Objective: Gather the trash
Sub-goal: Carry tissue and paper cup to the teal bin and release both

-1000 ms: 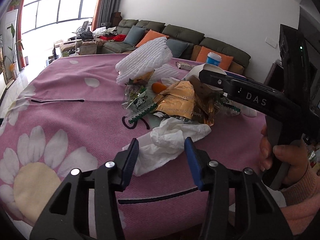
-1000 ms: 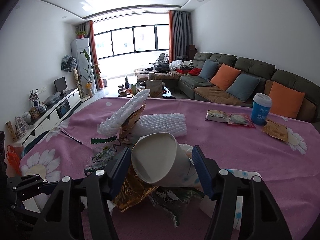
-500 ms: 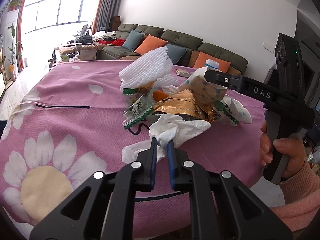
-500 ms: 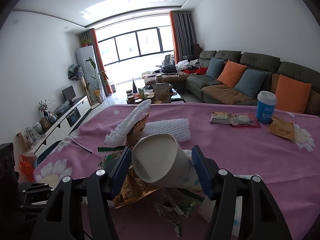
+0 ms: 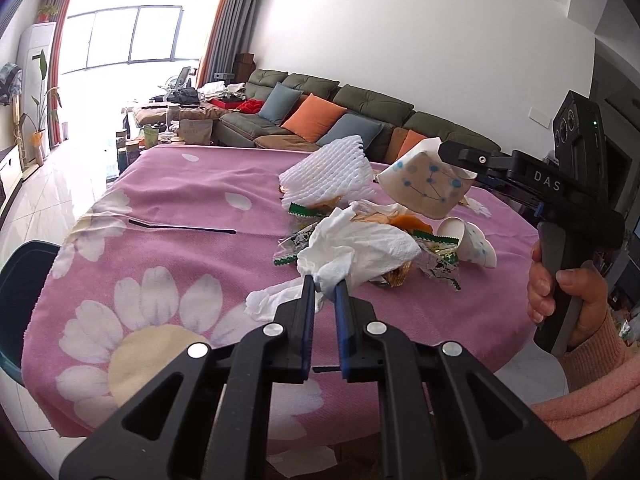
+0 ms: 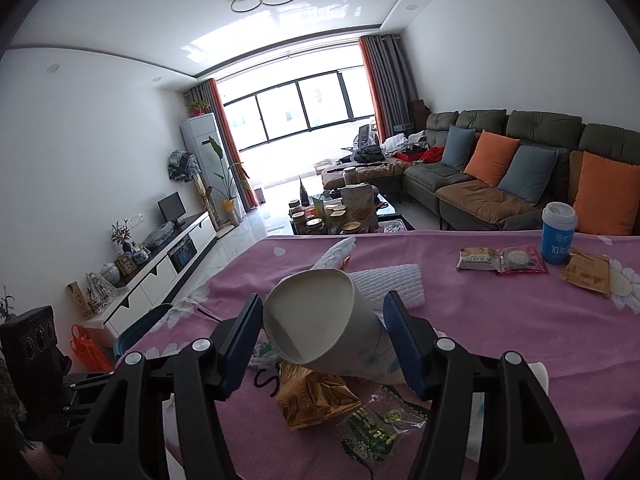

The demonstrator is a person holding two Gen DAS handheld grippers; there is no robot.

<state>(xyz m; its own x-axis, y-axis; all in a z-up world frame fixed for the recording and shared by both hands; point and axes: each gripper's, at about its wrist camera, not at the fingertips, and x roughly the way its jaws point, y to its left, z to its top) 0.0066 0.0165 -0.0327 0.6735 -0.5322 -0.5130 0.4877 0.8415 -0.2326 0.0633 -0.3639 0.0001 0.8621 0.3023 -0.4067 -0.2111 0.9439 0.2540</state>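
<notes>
L claw (image 5: 323, 286) pinching tissue (image 5: 360, 246); R claw (image 6: 326, 322) gripping cup (image 6: 320, 320) above pile.

A crumpled, matt white paper tissue (image 5: 360, 246) and a smooth paper cup (image 6: 320, 320) with a matt inside sit over a nubbly pink cloth table cover (image 5: 168, 204), beside ribbed white foam netting (image 5: 326, 174) and glossy, crinkled foil wrappers (image 6: 316, 396).

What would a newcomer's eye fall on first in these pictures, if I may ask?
Probably the paper cup, held on its side between the right tongs above a heap of wrappers. Next, the white tissue pinched in the left tongs at the near edge of that heap, all on a pink daisy-print tablecloth.
</notes>
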